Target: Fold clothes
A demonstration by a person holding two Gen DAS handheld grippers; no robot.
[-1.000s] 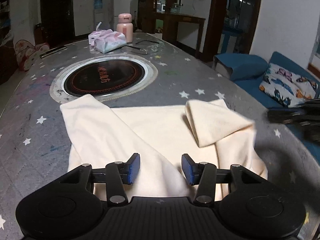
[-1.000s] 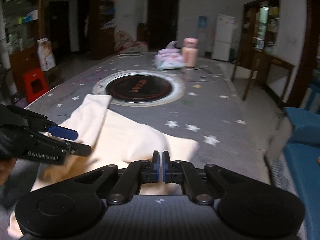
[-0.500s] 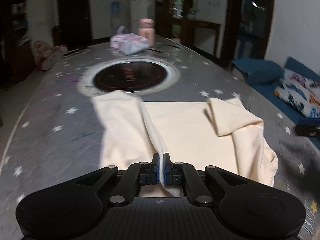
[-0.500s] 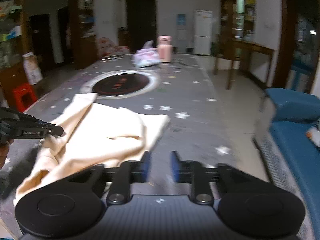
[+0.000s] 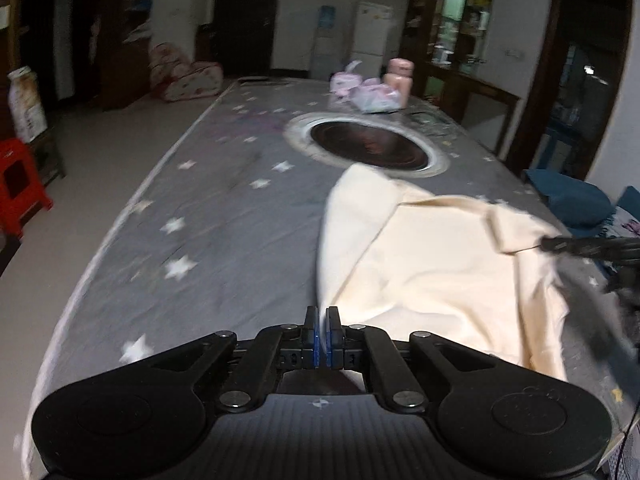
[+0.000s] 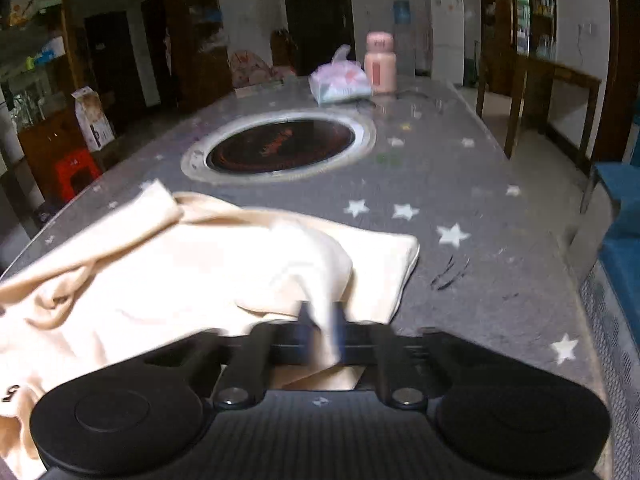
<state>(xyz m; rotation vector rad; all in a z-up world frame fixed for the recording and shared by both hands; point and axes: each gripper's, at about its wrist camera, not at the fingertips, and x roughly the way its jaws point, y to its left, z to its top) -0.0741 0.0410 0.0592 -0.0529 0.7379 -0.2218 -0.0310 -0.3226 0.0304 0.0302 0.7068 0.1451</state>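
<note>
A cream garment (image 5: 440, 264) lies rumpled on the grey star-patterned table (image 5: 224, 216). My left gripper (image 5: 322, 332) is shut on the garment's near left edge, which rises taut from its pads. In the left wrist view, my right gripper (image 5: 560, 244) reaches in from the right at the garment's right side. In the right wrist view the right gripper (image 6: 322, 328) is blurred; its jaws are closing and a fold of the garment (image 6: 200, 272) sits pinched between the blue pads. The cloth is bunched and lifted in front of it.
A round inset cooktop (image 5: 368, 148) sits mid-table just beyond the garment. A pink bottle (image 6: 380, 62) and a plastic bag (image 6: 340, 82) stand at the far end. A blue sofa (image 5: 572, 196) is right of the table, a red stool (image 5: 20, 188) left.
My left gripper shut on the garment's edge and swung left, pulling the cloth. My right gripper opened, dropped onto the garment's right side, and closed on a fold.
</note>
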